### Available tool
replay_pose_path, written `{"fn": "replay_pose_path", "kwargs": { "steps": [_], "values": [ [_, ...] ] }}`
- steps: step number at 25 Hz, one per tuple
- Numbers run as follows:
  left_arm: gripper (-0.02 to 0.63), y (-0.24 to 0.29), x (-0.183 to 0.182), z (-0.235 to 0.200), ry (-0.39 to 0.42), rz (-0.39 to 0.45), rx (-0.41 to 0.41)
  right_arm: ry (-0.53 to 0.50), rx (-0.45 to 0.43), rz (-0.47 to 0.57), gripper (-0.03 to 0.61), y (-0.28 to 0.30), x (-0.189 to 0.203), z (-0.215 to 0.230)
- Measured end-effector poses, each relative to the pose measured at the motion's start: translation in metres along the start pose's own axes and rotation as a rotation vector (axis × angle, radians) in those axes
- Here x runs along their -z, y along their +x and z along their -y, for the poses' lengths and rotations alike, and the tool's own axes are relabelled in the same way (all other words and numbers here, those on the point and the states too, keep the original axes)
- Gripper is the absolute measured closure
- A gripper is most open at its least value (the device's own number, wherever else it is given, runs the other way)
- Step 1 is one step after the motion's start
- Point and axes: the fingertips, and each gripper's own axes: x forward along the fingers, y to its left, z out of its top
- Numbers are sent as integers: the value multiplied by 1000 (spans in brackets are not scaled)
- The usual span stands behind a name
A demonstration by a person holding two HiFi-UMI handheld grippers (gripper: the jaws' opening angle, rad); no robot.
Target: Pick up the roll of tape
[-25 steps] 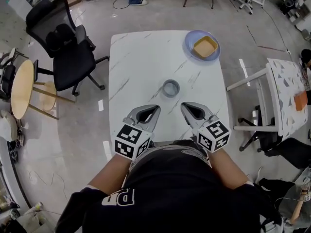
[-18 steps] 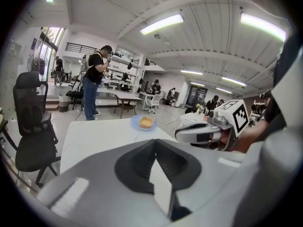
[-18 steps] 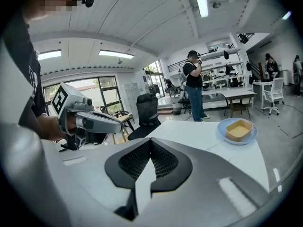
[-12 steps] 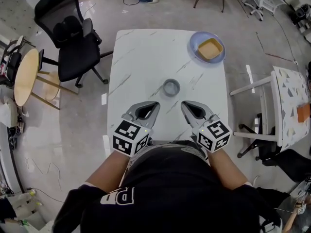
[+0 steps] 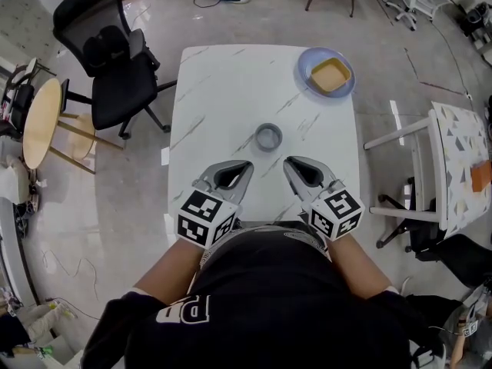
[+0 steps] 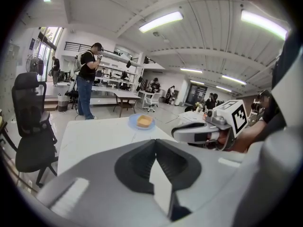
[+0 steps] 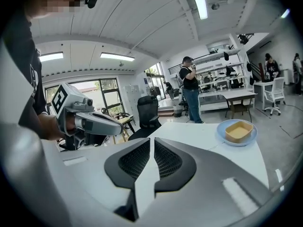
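Note:
The grey roll of tape (image 5: 268, 137) lies flat in the middle of the white marble table (image 5: 223, 91). My two grippers hover side by side over the table's near edge, short of the roll. The left gripper (image 5: 247, 165) is below and left of it, jaws shut on nothing. The right gripper (image 5: 287, 161) is below and right of it, also shut and empty. In the left gripper view the closed jaws (image 6: 155, 142) hide the roll, and the right gripper (image 6: 208, 131) shows beside them. The right gripper view shows its shut jaws (image 7: 152, 140) and the left gripper (image 7: 90, 122).
A blue plate (image 5: 307, 60) holding a yellow square dish (image 5: 329, 74) sits at the table's far right corner. A black office chair (image 5: 108, 60) and a round wooden table (image 5: 38, 129) stand to the left. White furniture (image 5: 430, 167) stands to the right. A person (image 6: 87, 82) stands beyond the table.
The head view has shifted a little. Both grippers stay shut near the table's front edge, and the roll has not moved.

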Motion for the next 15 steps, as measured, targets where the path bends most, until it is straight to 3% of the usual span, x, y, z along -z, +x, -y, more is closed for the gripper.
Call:
{"fn": "replay_pose_path", "kwargs": {
  "steps": [15],
  "values": [
    [555, -1, 1, -1, 2, 1, 7, -18, -3, -9, 541, 1, 1, -5]
  ]
}}
